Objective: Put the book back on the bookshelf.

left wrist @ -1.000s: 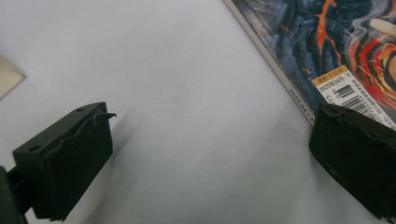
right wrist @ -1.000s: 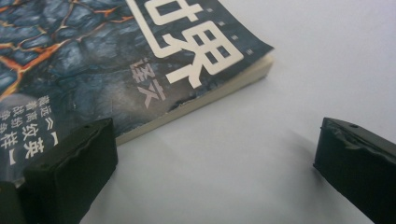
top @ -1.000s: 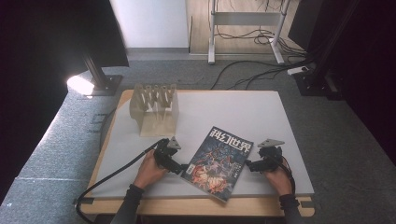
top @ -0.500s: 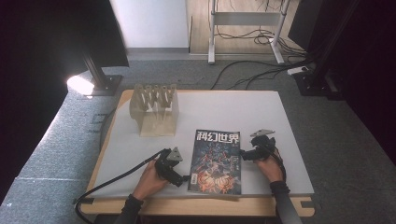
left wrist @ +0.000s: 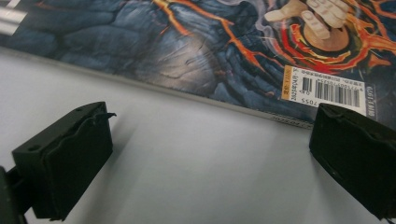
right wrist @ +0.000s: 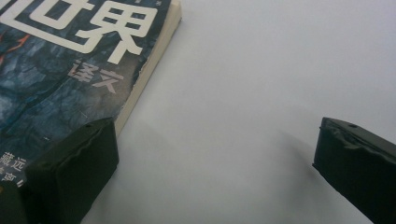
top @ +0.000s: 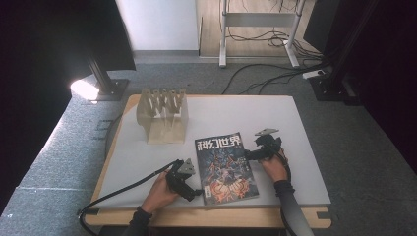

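Left tongs (top: 196,191): jaws apart, at magazine's 7 o'clock corner
Right tongs (top: 247,155): jaws apart, at its 2 o'clock edge
Magazine (top: 224,167): flat on tabletop (top: 295,128), title 科幻世界, barcode label (left wrist: 323,88)

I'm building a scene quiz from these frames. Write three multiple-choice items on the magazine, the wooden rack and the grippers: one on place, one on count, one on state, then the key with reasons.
1. Where does the magazine lie relative to the grippers?
A. Between them
B. Left of both
C. On top of the rack

2. How many magazines are on the table?
A. Three
B. One
C. Two

3. How do the left gripper's jaws stand?
A. Shut on the magazine
B. Shut on nothing
C. Open, holding nothing

Key: 1 A, the left gripper sits at its left edge and the right gripper at its right edge. 2 B, a single cover shows in front of the wooden rack. 3 C, bare table shows between the spread jaws.
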Available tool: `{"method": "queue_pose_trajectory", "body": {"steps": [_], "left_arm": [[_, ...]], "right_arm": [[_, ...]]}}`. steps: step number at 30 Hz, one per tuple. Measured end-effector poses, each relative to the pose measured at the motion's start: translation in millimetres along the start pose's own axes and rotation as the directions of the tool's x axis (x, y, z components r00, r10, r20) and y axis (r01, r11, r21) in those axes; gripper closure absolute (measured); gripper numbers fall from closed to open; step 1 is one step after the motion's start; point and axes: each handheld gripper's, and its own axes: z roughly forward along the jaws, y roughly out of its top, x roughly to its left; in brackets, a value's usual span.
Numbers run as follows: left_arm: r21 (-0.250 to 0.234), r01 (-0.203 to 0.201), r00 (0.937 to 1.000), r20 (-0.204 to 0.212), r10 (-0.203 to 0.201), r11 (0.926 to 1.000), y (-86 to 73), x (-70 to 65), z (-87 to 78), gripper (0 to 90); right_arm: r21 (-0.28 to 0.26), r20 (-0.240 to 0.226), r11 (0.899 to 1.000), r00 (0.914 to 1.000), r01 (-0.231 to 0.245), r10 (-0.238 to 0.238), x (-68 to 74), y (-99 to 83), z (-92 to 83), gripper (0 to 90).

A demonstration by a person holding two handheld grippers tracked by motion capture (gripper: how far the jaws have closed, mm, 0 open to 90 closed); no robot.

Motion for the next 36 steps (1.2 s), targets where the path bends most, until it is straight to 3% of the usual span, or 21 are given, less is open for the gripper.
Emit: {"method": "queue_pose_trajectory", "body": {"steps": [6, 11, 14, 22, 25, 26, 28, 33, 36], "left_arm": [[0.000, -0.018, 0.9997, 0.017, 0.018, 0.9998, 5.2, -8.4, 4.8, 0.0], [-0.001, -0.017, 0.9997, 0.017, 0.017, 0.9999, 5.1, -8.4, 4.8, 0.0], [-0.001, -0.016, 0.9997, 0.017, 0.016, 0.9999, 5.0, -8.4, 4.8, 0.0], [-0.002, -0.014, 0.9998, 0.016, 0.015, 0.9999, 4.8, -8.5, 4.9, 0.0], [-0.002, -0.014, 0.9998, 0.016, 0.014, 0.9999, 4.8, -8.5, 4.9, 0.0], [-0.002, -0.014, 0.9998, 0.016, 0.014, 0.9999, 4.7, -8.5, 4.9, 0.0], [-0.002, -0.015, 0.9998, 0.016, 0.015, 0.9999, 4.7, -8.5, 4.9, 0.0], [-0.003, -0.015, 0.9998, 0.016, 0.015, 0.9999, 4.6, -8.5, 4.9, 0.0], [-0.003, -0.015, 0.9998, 0.016, 0.015, 0.9999, 4.6, -8.5, 4.9, 0.0]], "right_arm": [[-0.010, 0.010, 1.000, 0.9997, 0.024, -0.024, 11.4, 20.6, 15.2, 3.7], [-0.003, -0.004, 0.999, 0.9995, 0.032, -0.032, 10.6, 23.9, 17.4, 3.9], [0.008, -0.025, 1.000, 0.9992, 0.030, -0.030, 7.3, 22.6, 14.9, 2.1], [-0.021, -0.095, 1.000, 0.9954, 0.005, -0.007, 3.3, 20.6, -14.1, 7.7], [-0.040, -0.186, 0.999, 0.9826, -0.011, 0.004, 10.5, 20.4, -21.8, 12.7], [-0.041, -0.231, 0.999, 0.9729, -0.018, 0.008, 17.4, 20.8, -22.1, 13.2], [-0.038, -0.244, 0.999, 0.9697, -0.020, 0.010, 20.3, 21.2, -21.2, 14.2], [-0.001, -0.308, 0.999, 0.9506, -0.045, 0.042, 35.8, 24.4, -7.3, 23.4], [0.022, -0.318, 0.998, 0.9458, -0.064, 0.068, 39.7, 25.0, 1.1, 28.3]]}}
